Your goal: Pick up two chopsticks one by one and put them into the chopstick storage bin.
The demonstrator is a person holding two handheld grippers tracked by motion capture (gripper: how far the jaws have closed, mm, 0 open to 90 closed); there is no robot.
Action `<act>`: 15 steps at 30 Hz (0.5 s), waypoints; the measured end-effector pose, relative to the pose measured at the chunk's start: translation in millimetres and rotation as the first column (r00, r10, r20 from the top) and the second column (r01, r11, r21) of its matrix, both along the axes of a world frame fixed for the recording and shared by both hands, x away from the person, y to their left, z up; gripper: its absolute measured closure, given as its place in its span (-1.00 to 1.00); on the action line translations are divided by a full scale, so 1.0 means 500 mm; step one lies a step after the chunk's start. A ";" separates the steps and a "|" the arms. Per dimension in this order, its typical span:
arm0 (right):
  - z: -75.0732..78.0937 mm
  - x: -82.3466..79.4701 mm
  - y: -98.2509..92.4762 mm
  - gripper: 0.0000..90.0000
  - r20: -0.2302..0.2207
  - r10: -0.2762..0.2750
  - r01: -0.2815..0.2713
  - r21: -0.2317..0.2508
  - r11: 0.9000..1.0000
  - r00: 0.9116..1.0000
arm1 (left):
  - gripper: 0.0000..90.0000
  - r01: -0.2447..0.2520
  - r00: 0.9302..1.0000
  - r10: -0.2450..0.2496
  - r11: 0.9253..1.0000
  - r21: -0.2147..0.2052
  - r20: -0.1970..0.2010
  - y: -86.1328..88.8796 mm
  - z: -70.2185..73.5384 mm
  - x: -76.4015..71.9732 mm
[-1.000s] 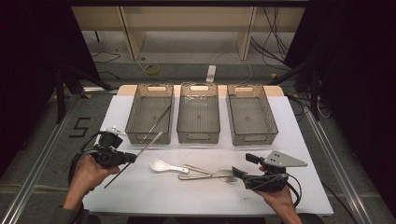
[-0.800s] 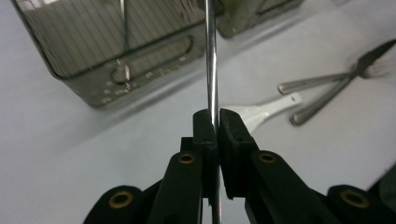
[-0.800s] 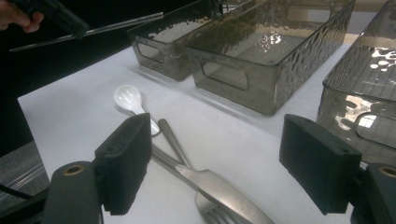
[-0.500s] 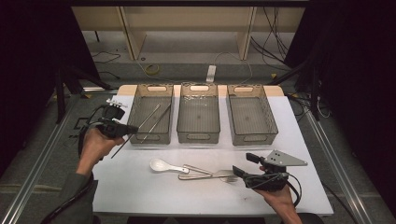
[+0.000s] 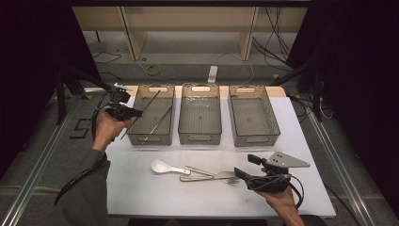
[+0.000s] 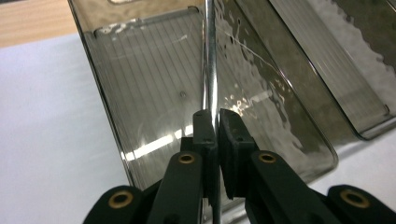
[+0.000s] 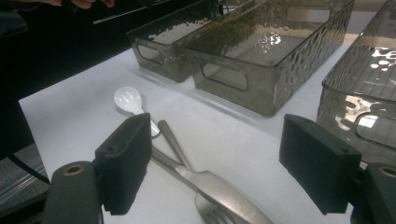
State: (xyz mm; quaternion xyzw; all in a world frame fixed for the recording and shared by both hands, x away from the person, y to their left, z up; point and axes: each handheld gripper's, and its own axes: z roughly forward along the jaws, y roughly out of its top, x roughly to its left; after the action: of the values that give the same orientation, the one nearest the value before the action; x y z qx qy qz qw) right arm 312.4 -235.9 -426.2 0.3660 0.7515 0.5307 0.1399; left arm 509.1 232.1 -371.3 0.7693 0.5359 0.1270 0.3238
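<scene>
Left hand-held gripper is pinched tight on a thin metal rod, held over the left bin (1 already inside). It's light, stiff and slick, so grip mid-shaft. Right hand-held gripper gapes wide over the fork.

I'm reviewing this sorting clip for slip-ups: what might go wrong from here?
The left tool pinches a thin metal rod near one end over the left bin; the long free end might swing or catch the bin wall. A second rod already leans inside, so dropping this one onto it could send either sliding out.
</scene>
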 end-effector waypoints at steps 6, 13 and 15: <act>0.000 -0.001 0.002 -0.42 0.001 0.004 -0.004 -0.003 1.000 1.000 | 0.90 -0.027 1.000 0.027 1.000 -0.013 0.006 -0.004 -0.010 0.032; 0.000 0.000 0.001 -0.42 0.000 0.006 -0.006 0.000 1.000 1.000 | 0.90 -0.029 1.000 0.030 0.999 -0.021 0.010 -0.010 -0.016 0.054; 0.000 0.000 0.001 -0.41 0.000 0.007 -0.007 0.001 1.000 1.000 | 0.90 -0.027 1.000 0.028 1.000 -0.016 0.014 -0.013 -0.018 0.058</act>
State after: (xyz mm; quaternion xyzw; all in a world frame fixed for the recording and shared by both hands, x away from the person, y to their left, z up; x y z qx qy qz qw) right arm 312.1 -235.2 -426.0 0.3634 0.7525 0.5318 0.1377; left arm 538.1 225.6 -380.0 0.7584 0.5450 0.1329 0.3319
